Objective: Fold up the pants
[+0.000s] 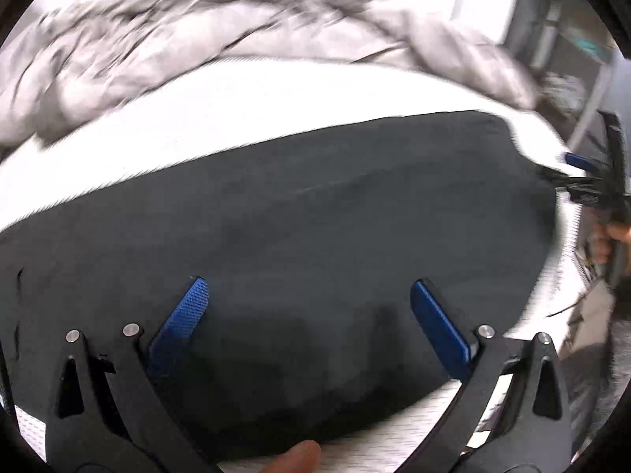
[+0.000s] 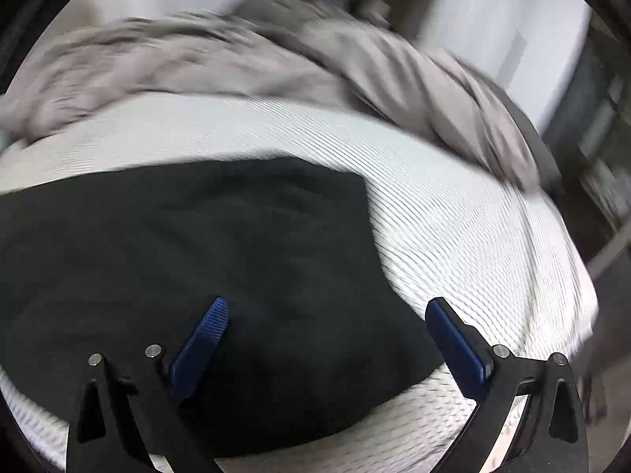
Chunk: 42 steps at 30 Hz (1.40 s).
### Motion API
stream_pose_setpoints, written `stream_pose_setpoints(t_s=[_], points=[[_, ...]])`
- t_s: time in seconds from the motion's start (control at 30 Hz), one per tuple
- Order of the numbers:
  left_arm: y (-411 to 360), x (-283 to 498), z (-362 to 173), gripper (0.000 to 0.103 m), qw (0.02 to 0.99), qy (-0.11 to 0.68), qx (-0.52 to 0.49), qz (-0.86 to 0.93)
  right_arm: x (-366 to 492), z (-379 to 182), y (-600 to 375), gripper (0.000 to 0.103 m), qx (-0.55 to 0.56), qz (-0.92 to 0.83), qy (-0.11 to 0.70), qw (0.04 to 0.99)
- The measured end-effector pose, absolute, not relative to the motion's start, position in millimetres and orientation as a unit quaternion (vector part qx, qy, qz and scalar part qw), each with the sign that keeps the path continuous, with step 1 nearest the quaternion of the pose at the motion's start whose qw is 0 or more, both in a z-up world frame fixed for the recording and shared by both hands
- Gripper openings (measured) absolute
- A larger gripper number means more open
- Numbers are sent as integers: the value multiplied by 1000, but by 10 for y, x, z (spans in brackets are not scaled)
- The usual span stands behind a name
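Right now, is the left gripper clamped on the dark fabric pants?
No, the left gripper is open, its blue fingers spread wide above the dark pants.

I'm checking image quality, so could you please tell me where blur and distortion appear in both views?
Left wrist: grey duvet motion-smeared, dark pants sharper, fisheye bends the mattress edge. Right wrist: duvet and mattress weave streaked, blue pads crisp.
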<state>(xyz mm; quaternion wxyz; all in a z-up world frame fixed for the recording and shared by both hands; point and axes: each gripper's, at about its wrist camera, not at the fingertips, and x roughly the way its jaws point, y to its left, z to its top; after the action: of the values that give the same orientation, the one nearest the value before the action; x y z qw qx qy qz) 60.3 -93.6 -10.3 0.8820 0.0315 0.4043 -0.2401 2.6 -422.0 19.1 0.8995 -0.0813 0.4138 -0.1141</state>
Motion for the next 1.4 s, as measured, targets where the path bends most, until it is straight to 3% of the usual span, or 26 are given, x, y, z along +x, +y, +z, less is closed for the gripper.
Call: stream_pose_setpoints(t_s=[0.17, 0.3, 0.5, 0.57, 0.63, 0.8, 0.9, 1.03, 1.2, 1.3, 1.4], points=[[-1611, 425, -354, 102, 842, 431, 74, -316, 5, 36, -3404, 102, -54, 53, 425, 902], [-1390, 444, -486, 102, 845, 435, 89, -298, 37, -386, -3219, 102, -202, 33, 464, 862], [-624, 592, -566, 102, 857, 443, 44, -259, -270, -310, -4945, 102, -113, -210, 472, 848], [-552, 571, -557, 102, 857, 444, 47, -255, -357, -284, -5286, 102, -31, -201, 473, 857], [-494, 577, -489, 102, 861, 446, 48, -241, -362, -159, -5289, 102, -31, -205, 466, 860], [-702, 647, -233, 102, 868, 429, 5, -251, -357, 337, -4540, 103, -55, -141, 383, 911], [-983, 759, -332, 102, 858, 450, 23, -246, -81, 173, -3946, 103, -45, -24, 423, 905], [-1115, 898, -516, 102, 857, 453, 59, -236, 265, -363, -3384, 102, -174, 11, 466, 867], [-697, 791, -542, 102, 860, 452, 45, -231, 89, -305, -4564, 103, -123, -186, 465, 857], [-499, 727, -525, 102, 868, 444, 40, -220, -115, -335, -5228, 103, 23, -174, 464, 868], [-475, 640, -349, 102, 875, 431, 21, -219, -197, -152, -4965, 102, -22, -195, 441, 876]])
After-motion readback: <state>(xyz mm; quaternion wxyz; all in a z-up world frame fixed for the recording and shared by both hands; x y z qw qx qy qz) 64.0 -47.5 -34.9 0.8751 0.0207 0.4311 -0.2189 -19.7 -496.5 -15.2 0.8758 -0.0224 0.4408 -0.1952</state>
